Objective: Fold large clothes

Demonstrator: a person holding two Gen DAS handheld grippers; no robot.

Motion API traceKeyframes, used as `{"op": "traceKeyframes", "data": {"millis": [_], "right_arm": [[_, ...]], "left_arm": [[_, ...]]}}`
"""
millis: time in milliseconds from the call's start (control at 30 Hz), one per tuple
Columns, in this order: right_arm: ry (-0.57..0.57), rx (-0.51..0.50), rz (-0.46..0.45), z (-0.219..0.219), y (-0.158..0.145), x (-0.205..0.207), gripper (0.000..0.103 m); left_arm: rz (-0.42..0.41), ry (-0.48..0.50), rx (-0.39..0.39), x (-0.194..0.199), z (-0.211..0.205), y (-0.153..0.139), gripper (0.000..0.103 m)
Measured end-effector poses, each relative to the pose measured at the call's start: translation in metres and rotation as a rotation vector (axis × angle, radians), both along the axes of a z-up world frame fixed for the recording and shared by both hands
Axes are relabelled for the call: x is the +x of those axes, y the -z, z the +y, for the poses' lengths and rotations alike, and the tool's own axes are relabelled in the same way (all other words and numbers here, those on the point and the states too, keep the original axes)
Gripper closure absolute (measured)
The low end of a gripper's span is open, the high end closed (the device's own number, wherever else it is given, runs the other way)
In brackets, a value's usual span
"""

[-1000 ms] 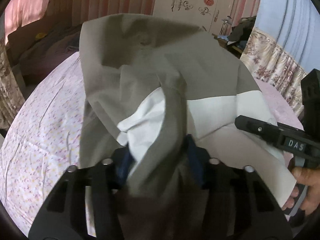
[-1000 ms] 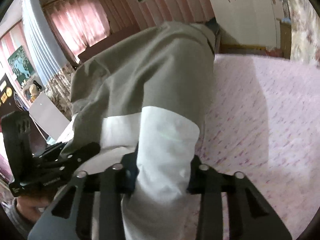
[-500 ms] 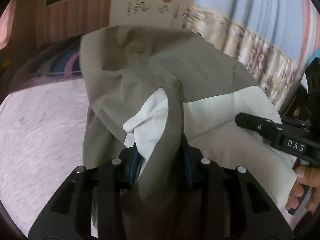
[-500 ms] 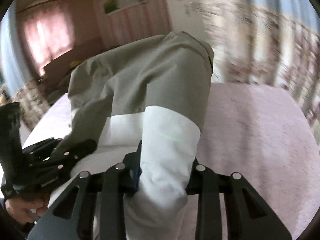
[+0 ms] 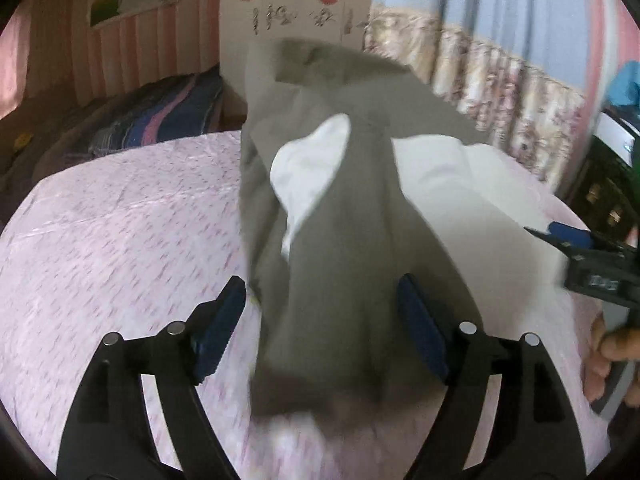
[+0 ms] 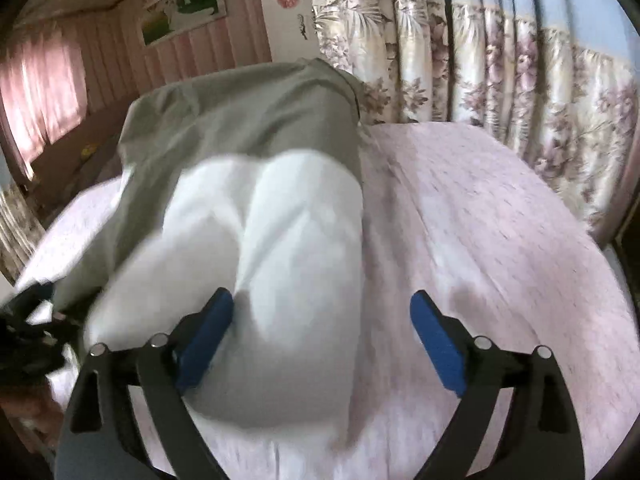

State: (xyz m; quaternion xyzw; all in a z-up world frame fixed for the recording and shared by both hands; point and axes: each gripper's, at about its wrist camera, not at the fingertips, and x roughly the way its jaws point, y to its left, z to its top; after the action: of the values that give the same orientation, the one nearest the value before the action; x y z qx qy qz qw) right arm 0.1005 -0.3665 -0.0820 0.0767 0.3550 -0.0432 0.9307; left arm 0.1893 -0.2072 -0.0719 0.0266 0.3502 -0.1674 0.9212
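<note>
A large grey and white garment (image 5: 340, 240) lies bunched on the pink flowered bed (image 5: 120, 248). My left gripper (image 5: 324, 312) is open, its blue pads wide on either side of the grey cloth. In the right wrist view the garment (image 6: 272, 216) shows its white part near me and grey part beyond. My right gripper (image 6: 324, 328) is open, the white cloth lying between the pads nearer the left one. The right gripper also shows at the right edge of the left wrist view (image 5: 592, 256).
A dark striped bedding pile (image 5: 152, 120) lies at the bed's far left. Flowered curtains (image 6: 500, 80) hang behind the bed, with a white wardrobe (image 5: 296, 12) and pink striped wall. A hand (image 5: 612, 356) holds the right gripper.
Both grippers have opened and let go of the garment, which has dropped onto the bed. Both views have swung to the right, toward the curtains.
</note>
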Motion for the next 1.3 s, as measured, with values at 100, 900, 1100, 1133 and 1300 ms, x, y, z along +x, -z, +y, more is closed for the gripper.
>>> {"op": "traceKeyframes", "data": {"millis": [100,900,1100,1133,1300], "right_arm": [[0.000,0.014,-0.054,0.003,-0.015,-0.032,0.012],[0.055,-0.200,-0.647,0.118,-0.039,-0.162,0.002],[0.084,-0.158,-0.531,0.104,-0.033,-0.140,0.002],[0.096,-0.155,-0.526,0.103,-0.033,-0.141,0.002],[0.096,-0.167,-0.516,0.105,-0.033,-0.139,0.002]], "left_arm": [[-0.055,0.009,-0.022,-0.035,0.023,-0.013,0.010],[-0.435,-0.322,-0.039,-0.147,0.144,-0.035,0.003],[-0.436,-0.316,-0.012,-0.147,0.140,-0.033,0.003],[-0.432,-0.316,-0.009,-0.146,0.140,-0.033,0.003],[-0.427,-0.329,-0.008,-0.144,0.142,-0.033,0.003]]}}
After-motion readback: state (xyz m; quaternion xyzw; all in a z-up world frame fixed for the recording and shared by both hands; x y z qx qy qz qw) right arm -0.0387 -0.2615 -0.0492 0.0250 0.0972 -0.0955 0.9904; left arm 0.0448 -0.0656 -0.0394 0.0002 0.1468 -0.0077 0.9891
